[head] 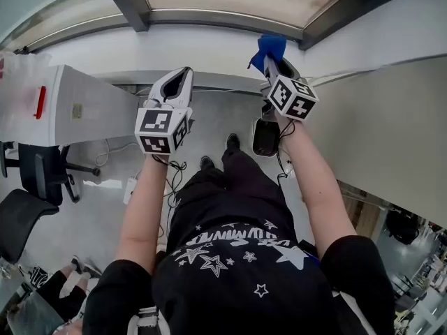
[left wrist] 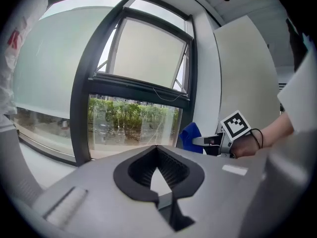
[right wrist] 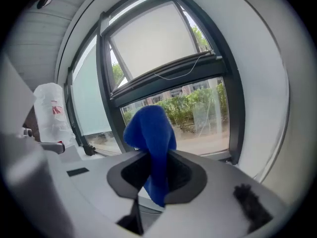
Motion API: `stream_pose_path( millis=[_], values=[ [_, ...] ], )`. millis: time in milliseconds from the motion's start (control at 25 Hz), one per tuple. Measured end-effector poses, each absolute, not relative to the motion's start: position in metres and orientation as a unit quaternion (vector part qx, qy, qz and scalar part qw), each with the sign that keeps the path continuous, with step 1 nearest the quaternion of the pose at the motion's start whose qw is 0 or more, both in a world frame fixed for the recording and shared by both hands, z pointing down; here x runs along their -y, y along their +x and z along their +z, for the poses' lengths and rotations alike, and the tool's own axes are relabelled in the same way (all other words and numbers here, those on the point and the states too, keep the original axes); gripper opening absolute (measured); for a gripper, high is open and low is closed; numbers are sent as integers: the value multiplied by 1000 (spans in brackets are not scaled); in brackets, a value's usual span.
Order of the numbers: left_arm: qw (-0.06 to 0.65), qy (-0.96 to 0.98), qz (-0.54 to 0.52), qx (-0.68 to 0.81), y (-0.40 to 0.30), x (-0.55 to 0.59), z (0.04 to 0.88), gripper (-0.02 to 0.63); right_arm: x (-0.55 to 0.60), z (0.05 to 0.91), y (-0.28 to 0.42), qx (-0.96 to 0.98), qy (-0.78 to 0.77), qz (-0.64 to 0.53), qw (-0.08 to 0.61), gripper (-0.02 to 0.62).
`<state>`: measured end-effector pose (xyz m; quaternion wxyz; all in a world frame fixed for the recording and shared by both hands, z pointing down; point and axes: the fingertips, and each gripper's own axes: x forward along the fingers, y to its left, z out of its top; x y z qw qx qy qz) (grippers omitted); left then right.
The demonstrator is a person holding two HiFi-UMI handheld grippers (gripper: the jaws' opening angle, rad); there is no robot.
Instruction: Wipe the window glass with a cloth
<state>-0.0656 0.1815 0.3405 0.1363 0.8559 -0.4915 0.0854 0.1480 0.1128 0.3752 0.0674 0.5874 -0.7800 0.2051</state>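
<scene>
Cloth (right wrist: 150, 143) — blue, clamped in the closed jaws of the right gripper (right wrist: 156, 175), held up near the lower window glass (right wrist: 200, 123), apparently not touching it. Left gripper (left wrist: 157, 168) has its jaws closed on nothing. Wiping looks unstarted — whole pane left. Dark frame (right wrist: 105, 108), white ledge (head: 209, 44) below, greenery (right wrist: 193, 105) outside, office chair (head: 28, 187) on grey floor (head: 105, 208).
</scene>
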Motion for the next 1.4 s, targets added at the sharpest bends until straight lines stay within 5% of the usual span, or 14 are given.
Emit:
stream_pose_path(
  millis=[560,1400],
  values=[
    [133,830,89,534,-55,-253,313,8,-190,342,141,831,516,192,81,74],
    [96,786,56,608,66,-397,264,8,-306,294,216,893,406,192,24,74]
  ],
)
